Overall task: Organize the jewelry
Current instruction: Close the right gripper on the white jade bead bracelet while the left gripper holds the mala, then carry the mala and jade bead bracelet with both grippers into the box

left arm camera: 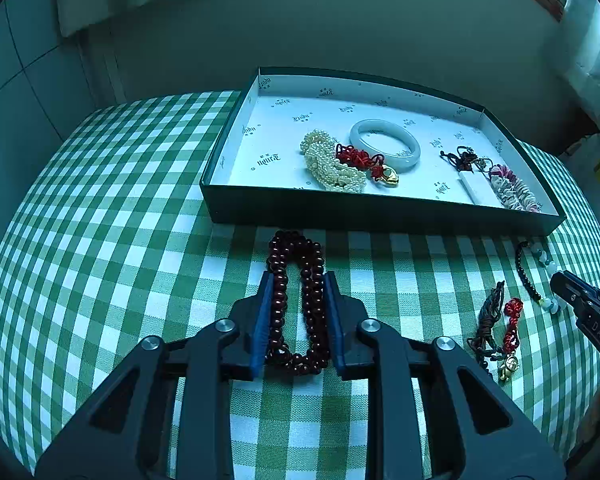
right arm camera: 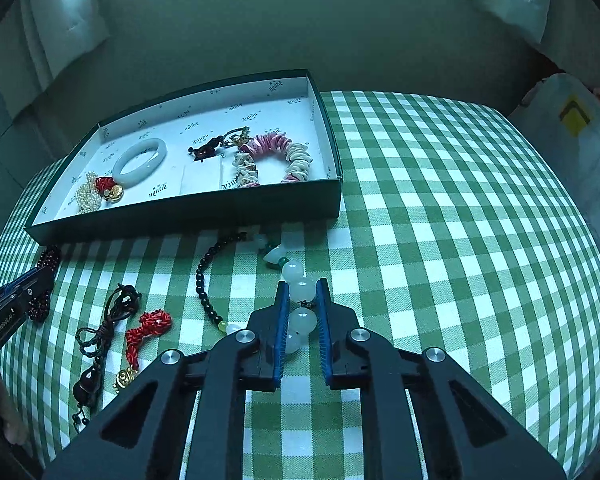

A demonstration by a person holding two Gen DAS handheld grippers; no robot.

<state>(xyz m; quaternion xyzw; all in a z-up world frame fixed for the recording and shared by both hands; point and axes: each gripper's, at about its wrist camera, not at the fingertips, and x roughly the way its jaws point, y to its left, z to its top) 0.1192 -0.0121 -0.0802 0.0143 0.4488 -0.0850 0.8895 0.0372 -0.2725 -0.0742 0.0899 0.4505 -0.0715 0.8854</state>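
Observation:
A dark red bead bracelet (left arm camera: 298, 300) lies on the green checked tablecloth, and my left gripper (left arm camera: 296, 280) is closed around it, blue pads touching its sides. My right gripper (right arm camera: 302, 290) is closed on the white beads of a black-and-white bead necklace (right arm camera: 300, 292), which trails left in black beads (right arm camera: 204, 280). The dark green box (left arm camera: 380, 208) with white lining stands just beyond. It holds a pearl strand (left arm camera: 332, 168), a white jade bangle (left arm camera: 384, 146), a red knot charm (left arm camera: 364, 160) and a pink-white shell bracelet (left arm camera: 516, 190).
A brown cord pendant (right arm camera: 100, 340) and a red knotted cord with a gold charm (right arm camera: 144, 336) lie on the cloth between the grippers. The table (right arm camera: 460, 240) extends right. A white bag (right arm camera: 572, 140) sits at the far right edge, with a wall and curtains behind.

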